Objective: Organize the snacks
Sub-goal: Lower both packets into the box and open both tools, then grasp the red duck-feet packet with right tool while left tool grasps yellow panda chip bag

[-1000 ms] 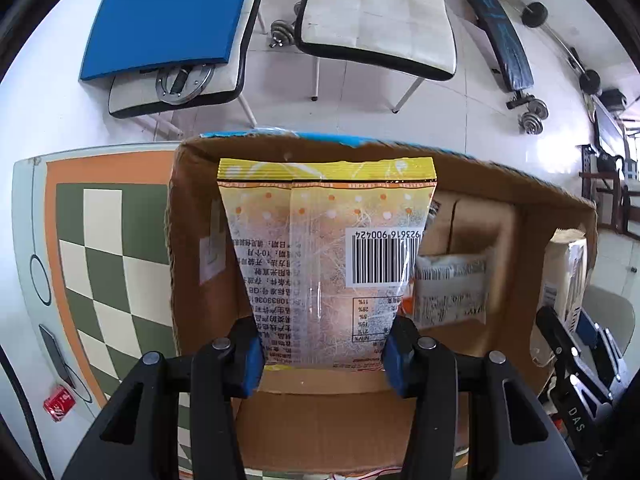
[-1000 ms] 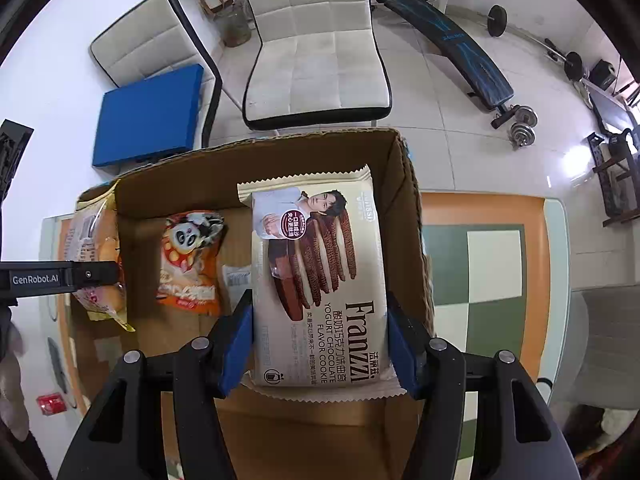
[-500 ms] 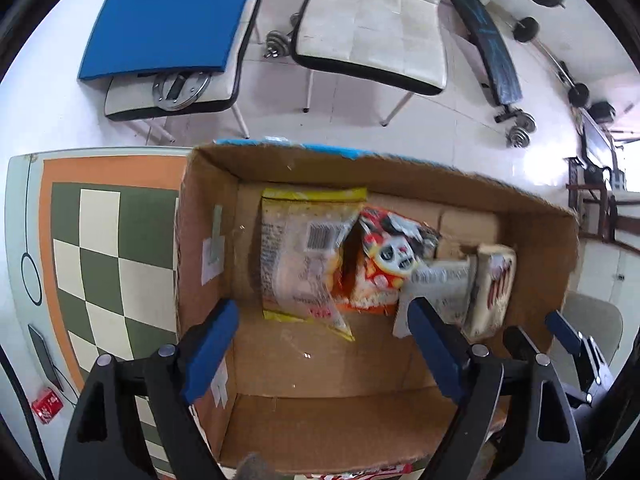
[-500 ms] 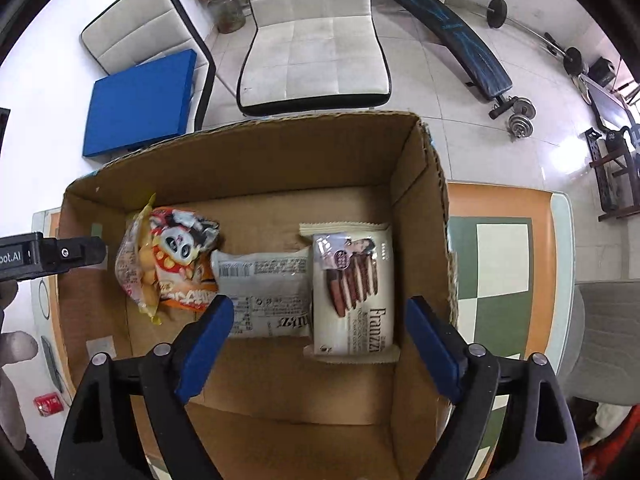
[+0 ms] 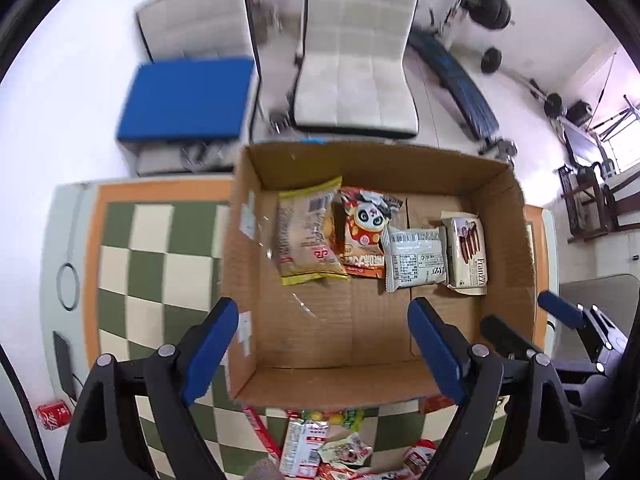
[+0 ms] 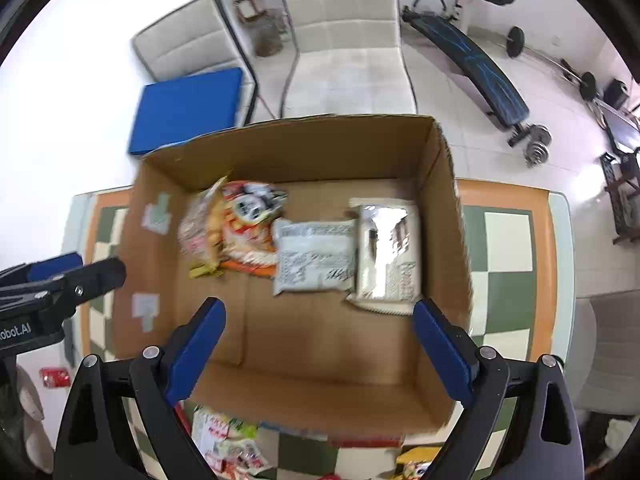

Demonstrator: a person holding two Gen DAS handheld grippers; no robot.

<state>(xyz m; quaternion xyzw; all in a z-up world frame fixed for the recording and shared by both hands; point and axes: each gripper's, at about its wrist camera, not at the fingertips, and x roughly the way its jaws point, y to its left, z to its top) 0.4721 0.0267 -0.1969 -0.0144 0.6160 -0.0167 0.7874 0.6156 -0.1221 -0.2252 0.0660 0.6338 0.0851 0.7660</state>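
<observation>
cardboard box (image 5: 372,376) on the checkered table (image 5: 160,248): four snack packets lie in a row along its far half, the yellow-edged bag (image 5: 306,236) at one end, then panda packet (image 5: 366,232), white packet (image 5: 414,258), franzzi cookie pack (image 5: 468,254). near half of the box floor is bare. left gripper (image 5: 324,354) and right gripper (image 6: 316,350) hover above the box, jaws spread wide, holding nothing. judged step: between placements. next: reach for the loose snacks (image 5: 320,446) just outside the box's near wall.

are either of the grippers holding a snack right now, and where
No. The left gripper and right gripper are both open and empty above the brown cardboard box.
</observation>
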